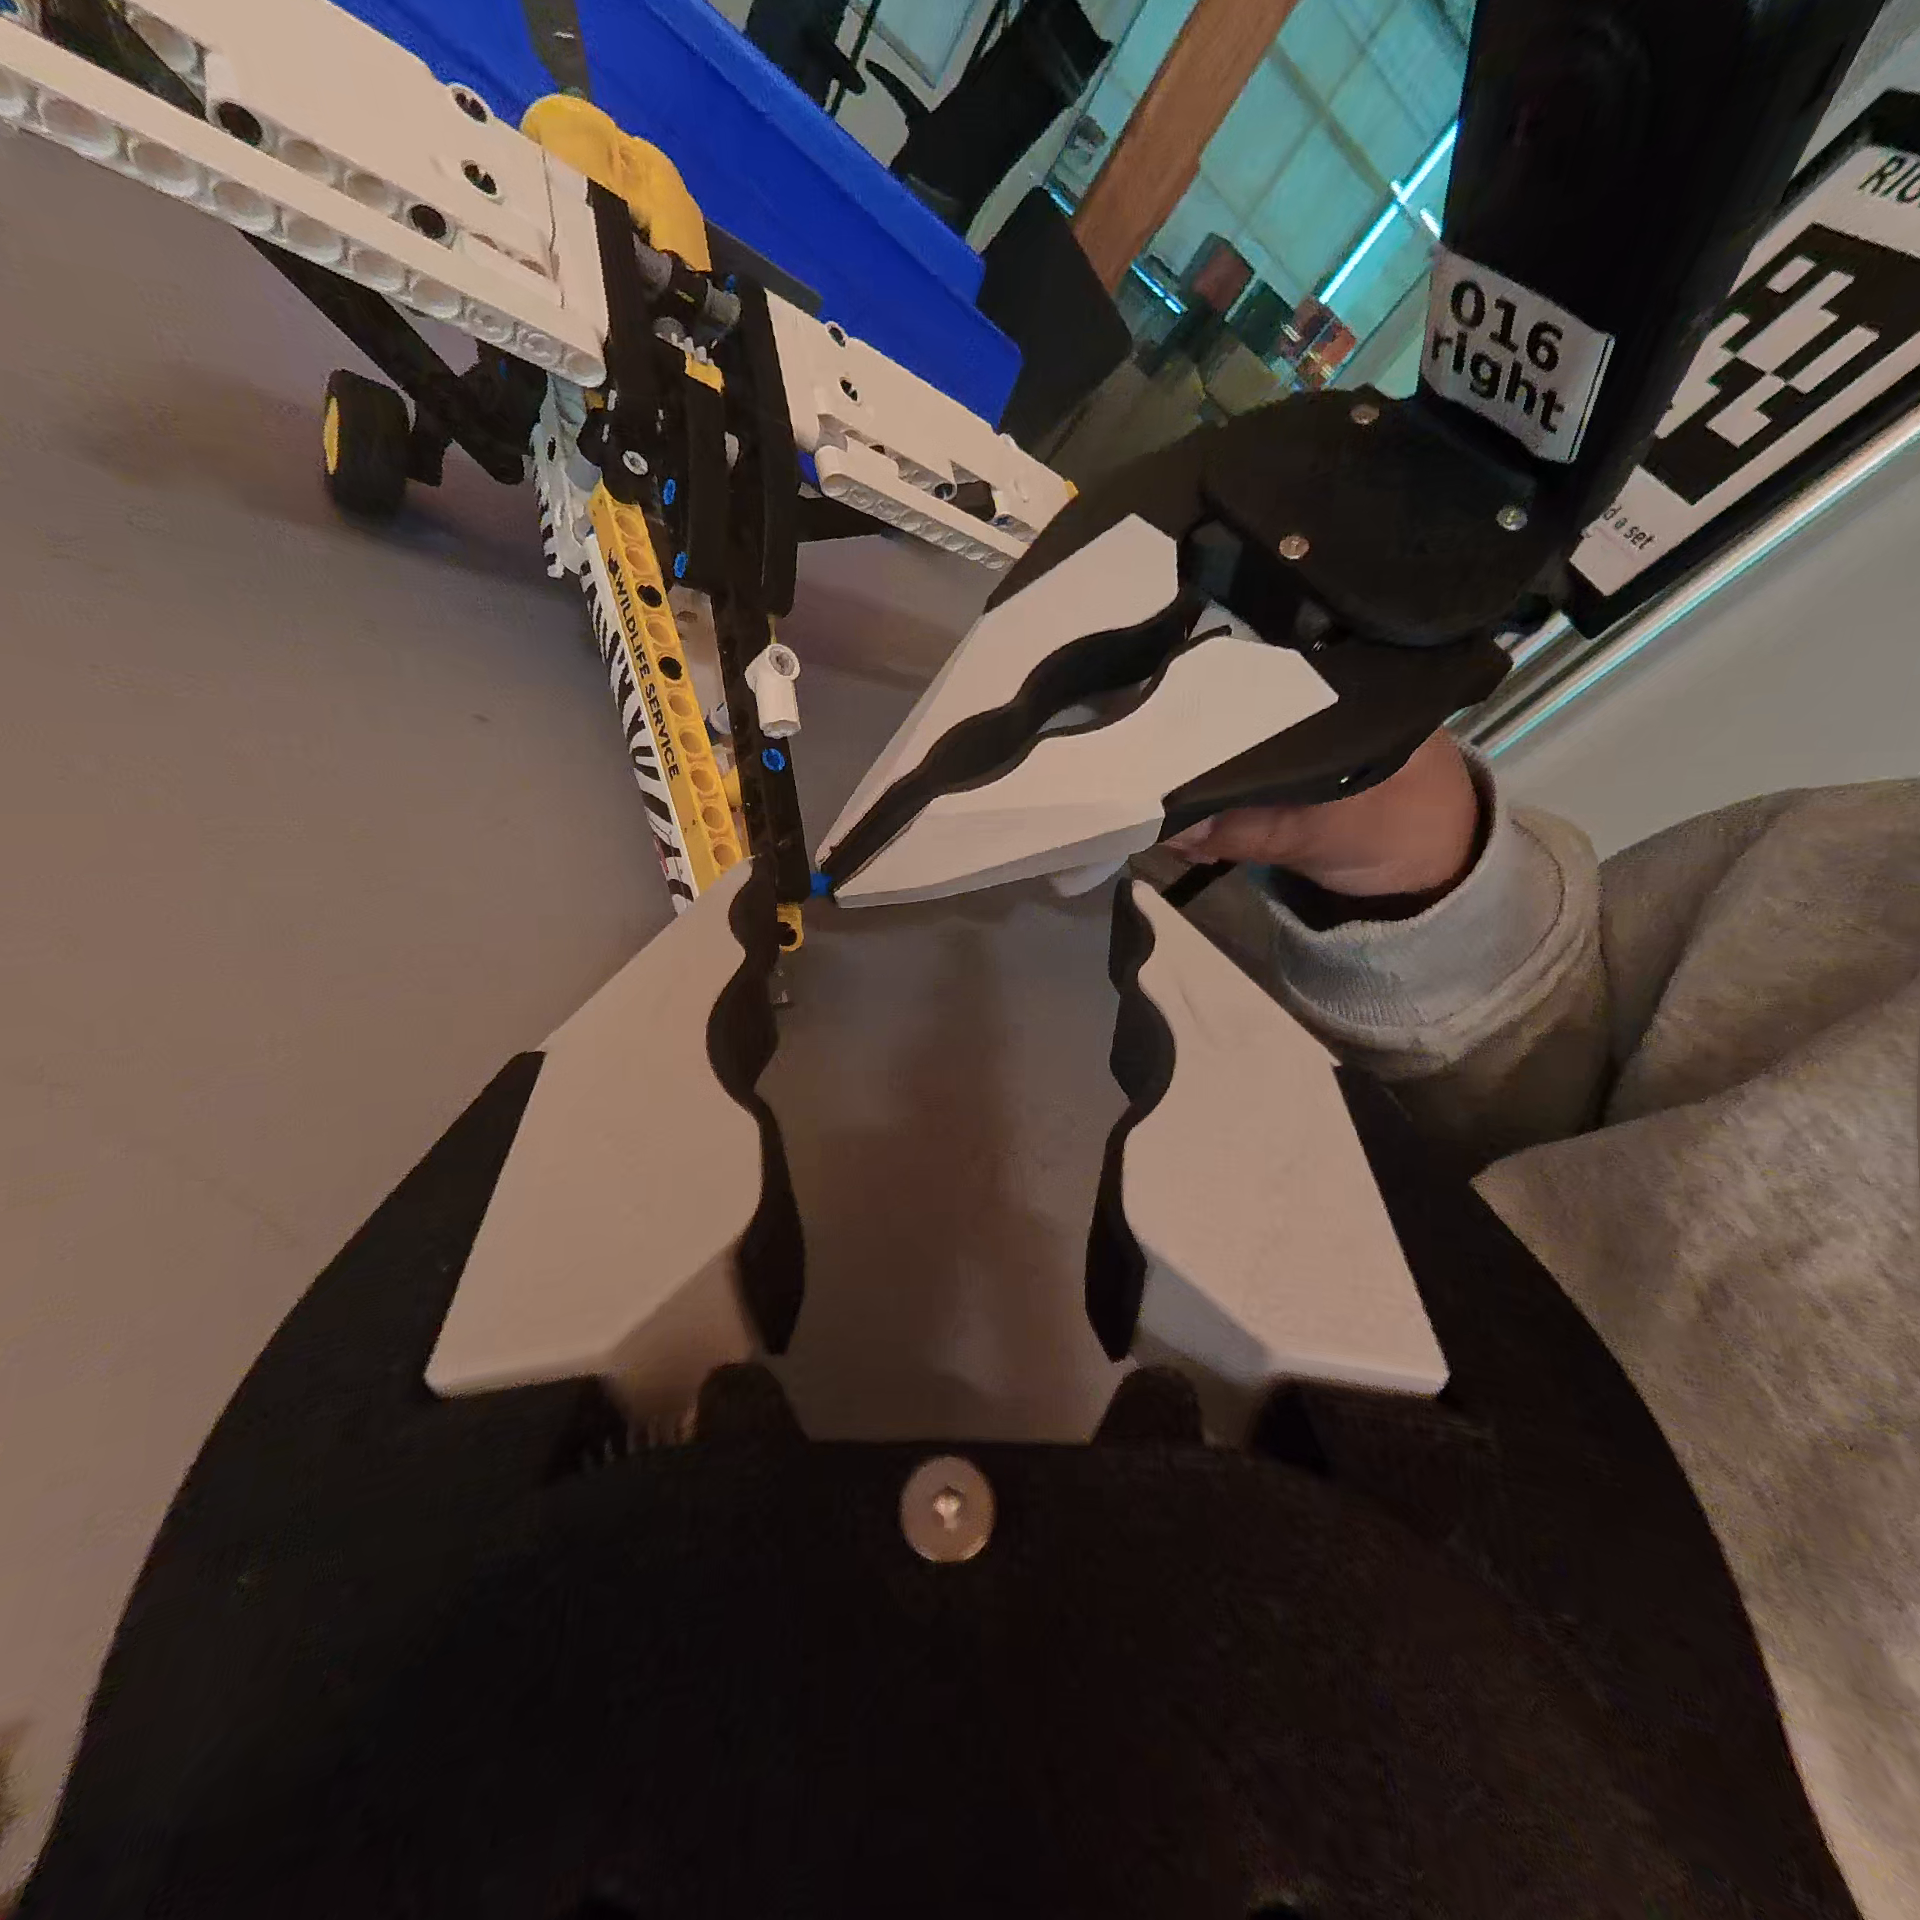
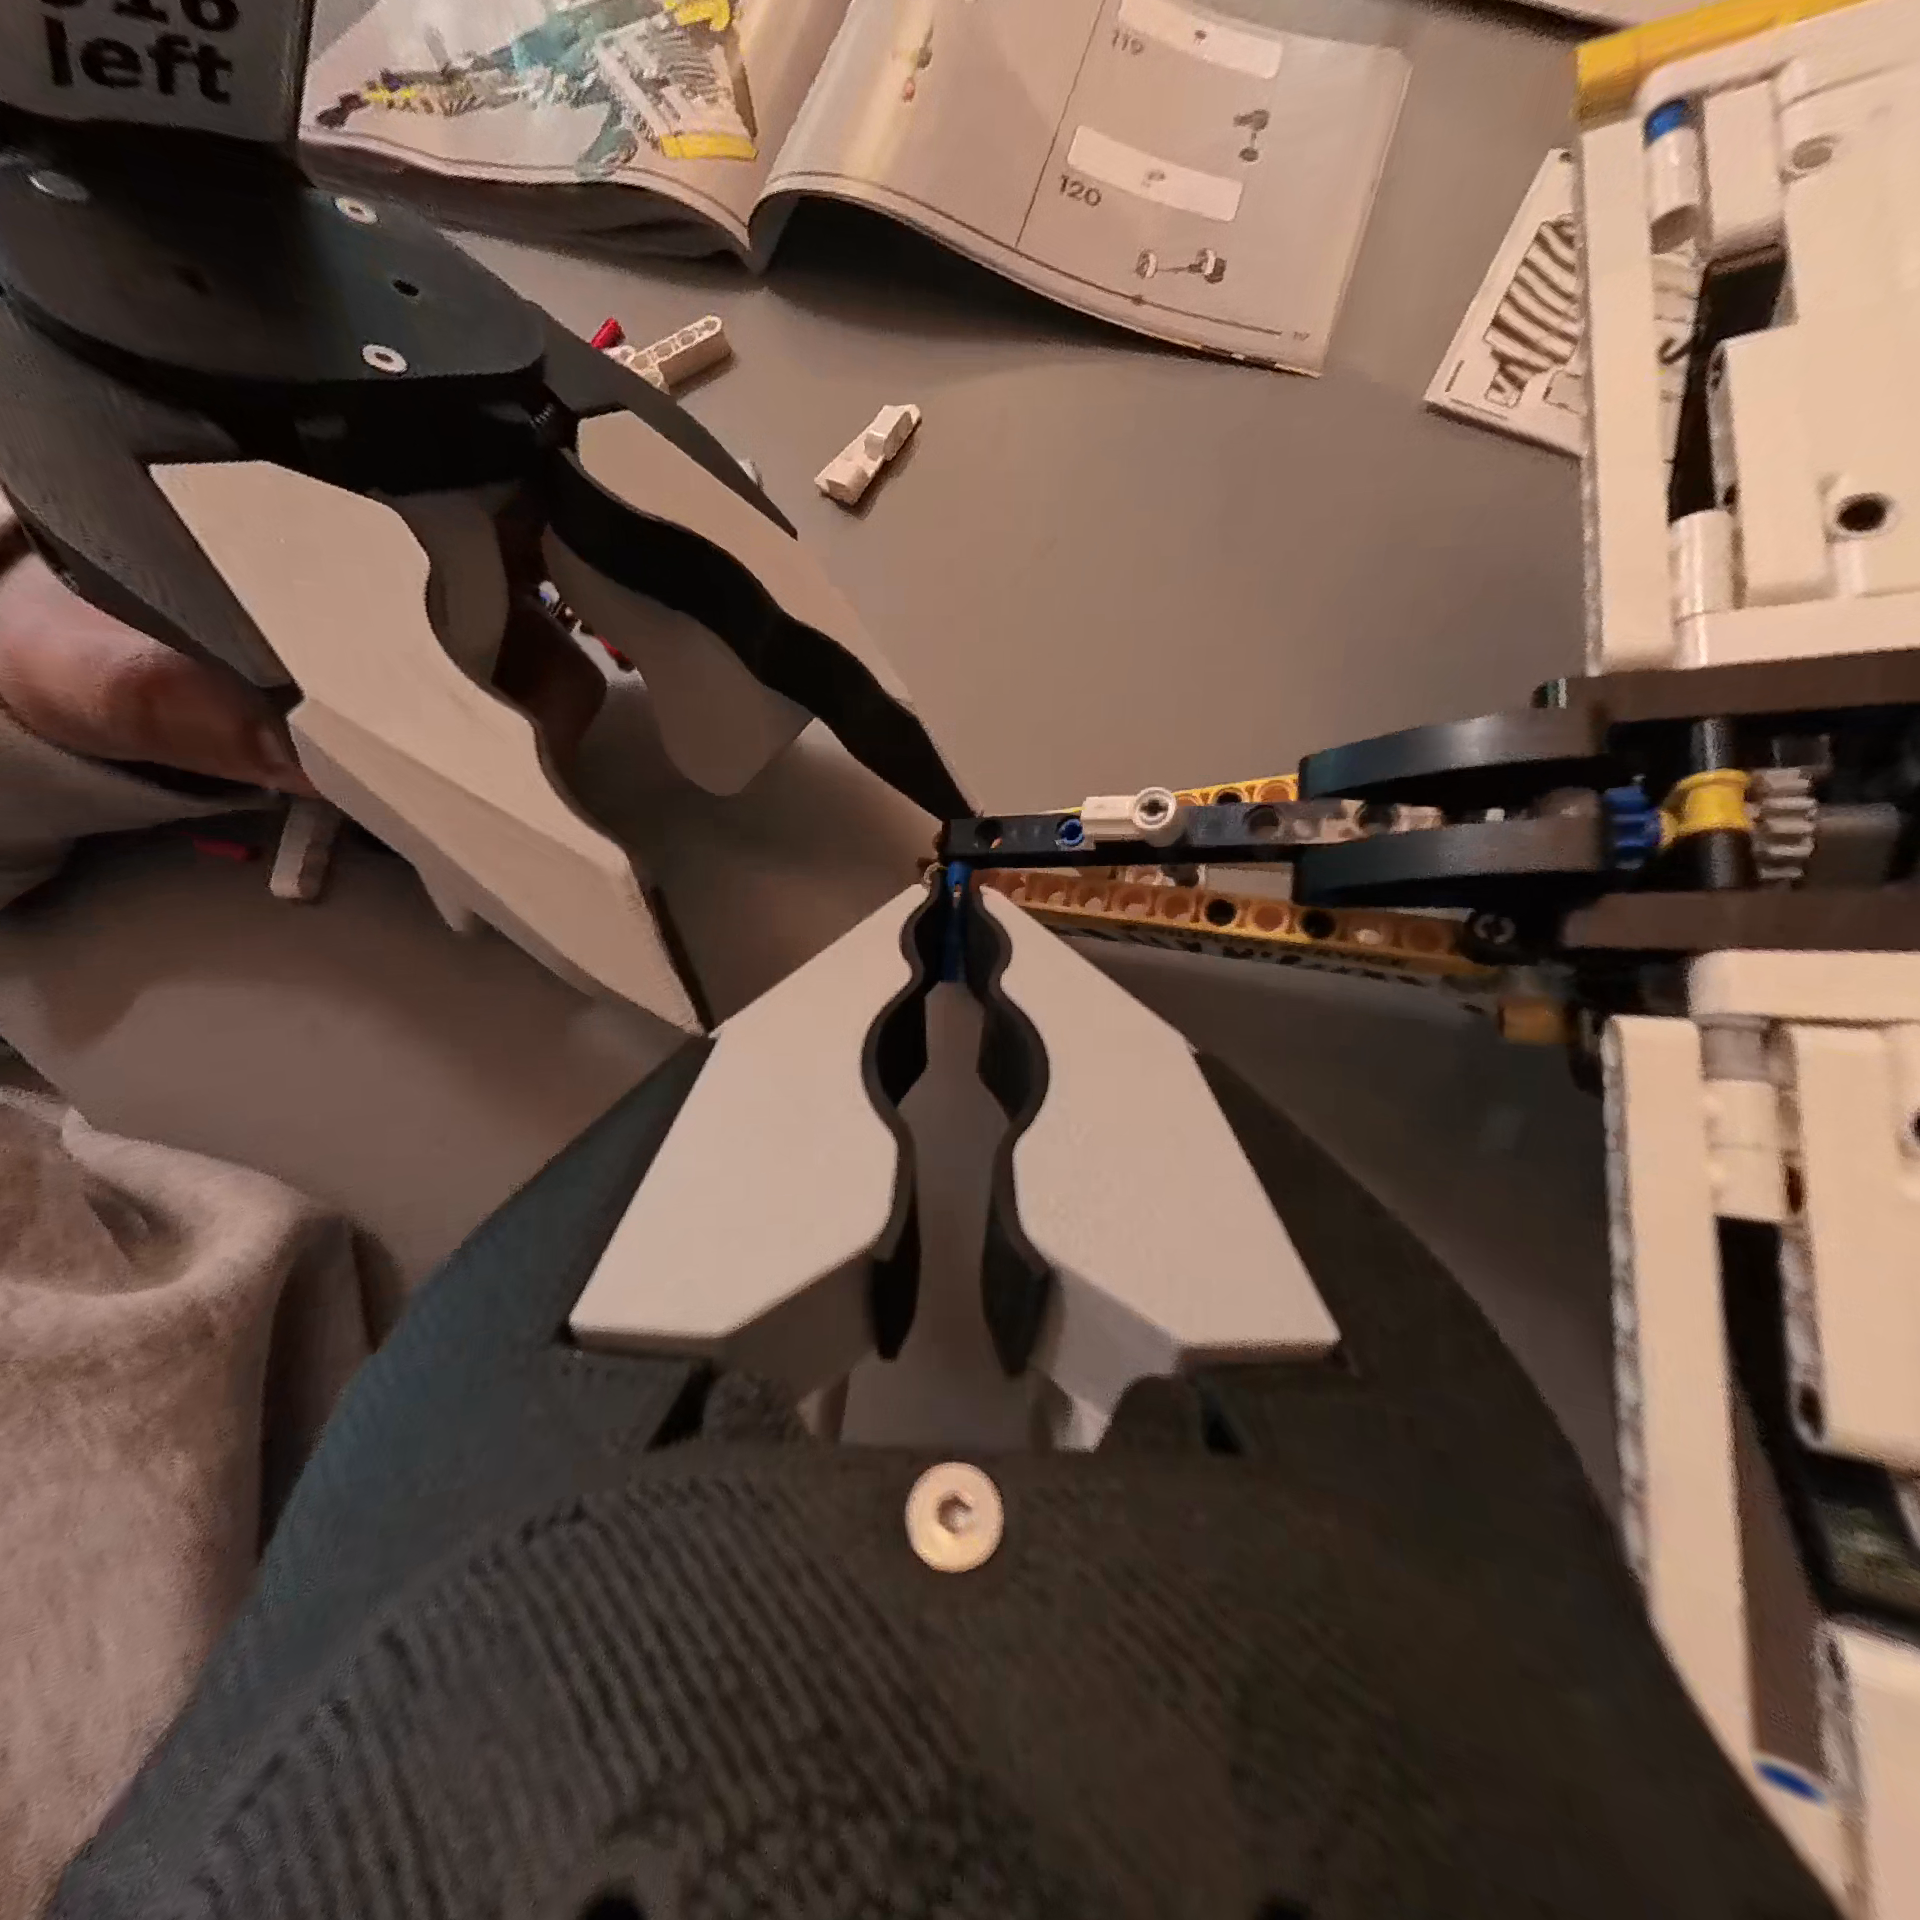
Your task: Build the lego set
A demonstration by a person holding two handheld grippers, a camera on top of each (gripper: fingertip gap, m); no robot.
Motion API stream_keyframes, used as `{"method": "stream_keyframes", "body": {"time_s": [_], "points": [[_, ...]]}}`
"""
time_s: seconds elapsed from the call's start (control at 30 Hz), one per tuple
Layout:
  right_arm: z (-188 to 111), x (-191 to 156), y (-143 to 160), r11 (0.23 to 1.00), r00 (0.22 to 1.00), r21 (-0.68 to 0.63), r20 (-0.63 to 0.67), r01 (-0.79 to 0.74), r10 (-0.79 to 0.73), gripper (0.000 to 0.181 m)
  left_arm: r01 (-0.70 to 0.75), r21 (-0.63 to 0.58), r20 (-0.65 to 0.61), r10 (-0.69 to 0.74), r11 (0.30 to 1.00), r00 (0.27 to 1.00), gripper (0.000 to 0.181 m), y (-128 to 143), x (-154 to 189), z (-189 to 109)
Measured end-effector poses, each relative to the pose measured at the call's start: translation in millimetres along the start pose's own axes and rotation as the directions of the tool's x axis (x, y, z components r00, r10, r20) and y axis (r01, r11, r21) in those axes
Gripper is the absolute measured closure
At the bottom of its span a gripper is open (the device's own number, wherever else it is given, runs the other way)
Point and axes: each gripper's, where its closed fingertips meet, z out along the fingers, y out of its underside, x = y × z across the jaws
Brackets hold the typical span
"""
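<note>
The lego model is a white aircraft with black and yellow beams, standing on the grey table. Its long black beam carries a small white connector and points towards me. My left gripper is open and empty, and its left fingertip touches the beam's end. My right gripper comes in from the right, shut on a small blue pin at the beam's end. In the right wrist view the right gripper pinches the blue pin just under the black beam. The open left gripper is at upper left.
An open instruction booklet lies at the far side, with a sticker sheet beside the model's white body. Loose white pieces lie on the table. A blue bin stands behind the model. A person's grey sleeve is at right.
</note>
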Motion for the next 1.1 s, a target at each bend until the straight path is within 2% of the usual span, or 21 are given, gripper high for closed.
{"method": "stream_keyframes", "body": {"time_s": [0.23,0.47,0.67,0.8,0.93,1.1], "points": [[2,0,1,0.991,0.984,-0.104,0.148,-0.079,0.094,0.180,-0.028,-0.022,0.026,0.029,0.999,0.999,0.117,2,-1,1],[5,0,0,0.974,0.960,-0.163,0.208,-0.156,0.189,0.180,-0.035,-0.028,0.076,0.037,0.999,0.996,0.120,4,-5,1],[5,1,1,0.966,0.941,-0.151,0.234,-0.212,0.243,0.181,-0.045,-0.050,0.108,0.050,0.998,0.993,0.122,7,-7,3],[6,0,-4,0.989,0.965,-0.096,0.225,-0.114,0.133,0.181,-0.020,-0.064,0.092,0.026,0.998,0.995,0.124,9,-7,3],[10,2,-7,0.997,0.990,-0.075,0.142,-0.006,0.016,0.181,-0.024,-0.044,0.127,0.029,0.999,0.992,0.126,5,-13,2],[7,1,-7,0.999,0.992,-0.051,0.126,-0.018,0.024,0.181,-0.026,-0.032,0.095,0.029,0.999,0.995,0.126,2,-9,0]]}}
